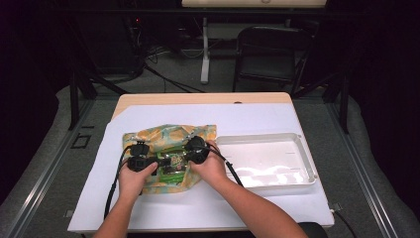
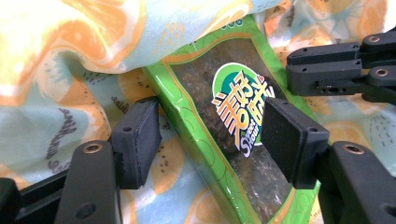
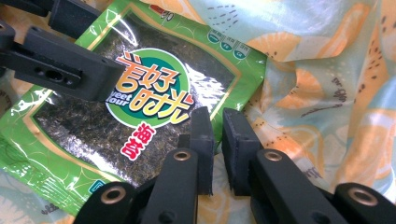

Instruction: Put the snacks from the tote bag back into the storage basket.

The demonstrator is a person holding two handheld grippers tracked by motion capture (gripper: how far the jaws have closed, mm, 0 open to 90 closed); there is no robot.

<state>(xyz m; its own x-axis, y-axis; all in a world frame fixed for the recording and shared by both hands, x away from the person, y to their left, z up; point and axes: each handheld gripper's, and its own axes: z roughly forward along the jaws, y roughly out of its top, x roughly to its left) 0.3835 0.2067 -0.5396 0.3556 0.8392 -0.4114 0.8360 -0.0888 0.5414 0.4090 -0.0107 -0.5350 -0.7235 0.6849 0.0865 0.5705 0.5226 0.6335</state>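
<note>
A green seaweed snack packet (image 1: 172,167) (image 2: 224,98) (image 3: 140,98) lies flat on an orange-print cloth (image 1: 158,134) (image 2: 70,42) (image 3: 327,93) spread over the white table cover. My left gripper (image 1: 163,162) (image 2: 210,140) is open low over the packet, one pad (image 2: 137,140) over the cloth and the other pad (image 2: 285,140) over the packet's face. My right gripper (image 1: 181,158) (image 3: 217,144) has its jaws nearly together at the packet's edge, and I see nothing clearly pinched between them. Each gripper appears in the other's view: the right one (image 2: 336,70) and the left one (image 3: 70,65).
A shallow white tray (image 1: 267,137) sits just right of the cloth, with nothing in it. The white cover (image 1: 247,116) hangs over the wooden table. Beyond the far edge stand a dark chair (image 1: 270,54) and a white stand leg (image 1: 204,64).
</note>
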